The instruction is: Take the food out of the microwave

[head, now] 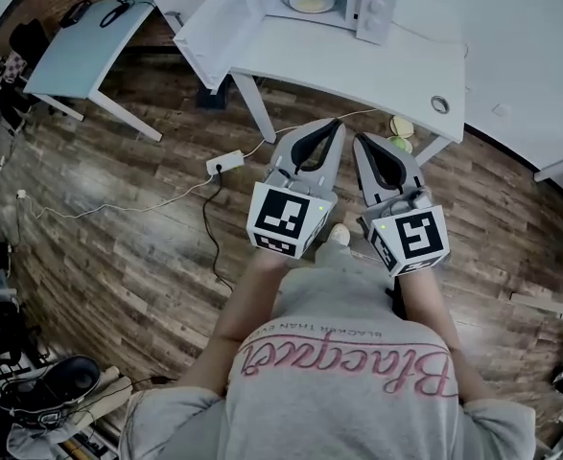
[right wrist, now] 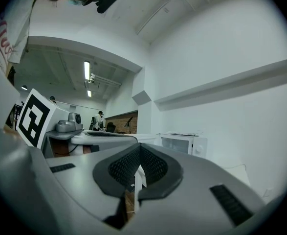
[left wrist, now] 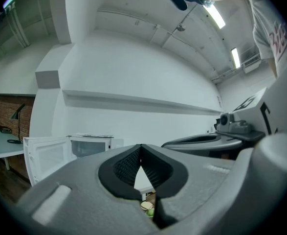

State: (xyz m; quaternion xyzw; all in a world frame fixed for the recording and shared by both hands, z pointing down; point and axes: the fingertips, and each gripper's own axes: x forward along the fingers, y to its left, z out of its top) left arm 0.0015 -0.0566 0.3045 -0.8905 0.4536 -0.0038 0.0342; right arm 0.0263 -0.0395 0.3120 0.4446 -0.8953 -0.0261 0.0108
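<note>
I hold both tongs level and side by side over the brown plank floor (head: pixel 118 247), just short of the near edge of the white worktop (head: pixel 358 70). The left tongs (head: pixel 333 125) are pinched together with nothing between them. The right tongs (head: pixel 362 142) are likewise closed and empty. The white microwave oven (head: pixel 372 8) sits toward the worktop's left edge, its door (head: pixel 214 32) swung wide open. Inside it, the pale yellow food on a round white plate (head: pixel 312 1) lies well apart from both tongs.
</note>
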